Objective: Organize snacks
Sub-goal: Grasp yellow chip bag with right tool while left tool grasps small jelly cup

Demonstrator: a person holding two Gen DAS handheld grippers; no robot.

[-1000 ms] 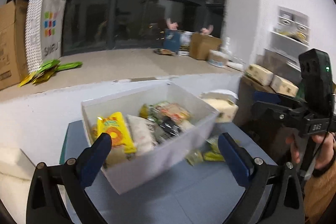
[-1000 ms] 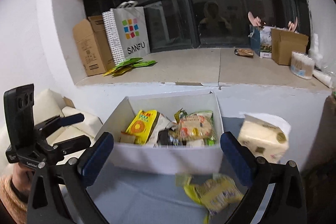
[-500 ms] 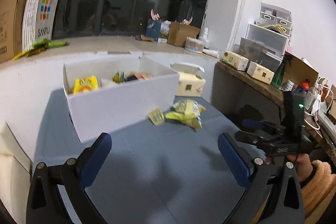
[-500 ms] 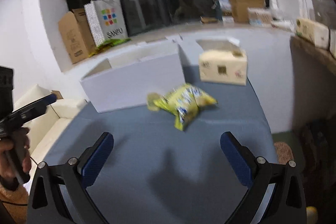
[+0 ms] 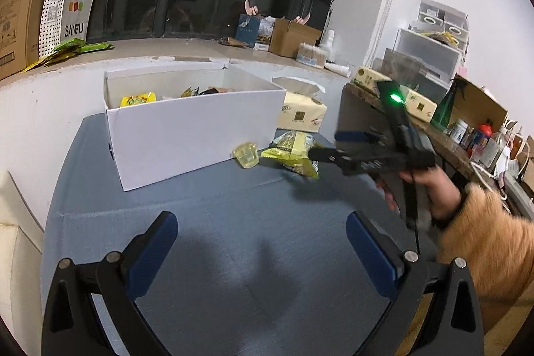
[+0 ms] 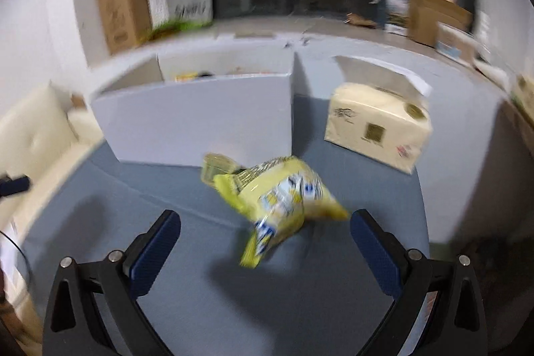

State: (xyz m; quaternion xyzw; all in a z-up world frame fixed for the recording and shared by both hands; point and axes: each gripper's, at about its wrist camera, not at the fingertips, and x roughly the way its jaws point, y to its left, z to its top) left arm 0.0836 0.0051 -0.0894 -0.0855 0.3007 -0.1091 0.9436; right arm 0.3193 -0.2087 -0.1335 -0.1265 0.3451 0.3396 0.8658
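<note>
On the grey worktop (image 5: 233,222), beside the white box (image 5: 187,135), lies a yellow snack bag (image 6: 283,199); right claw (image 6: 265,242) spread wide near it, left claw (image 5: 260,252) released. Bag looks light, crinkly, slippery; pinch its middle gently

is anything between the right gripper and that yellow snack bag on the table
Nothing visible. The right gripper is open, and the yellow snack bag lies on the blue table just ahead of its fingers. A small clear cup sits at the bag's far side, near the white box, not in the path.
</note>
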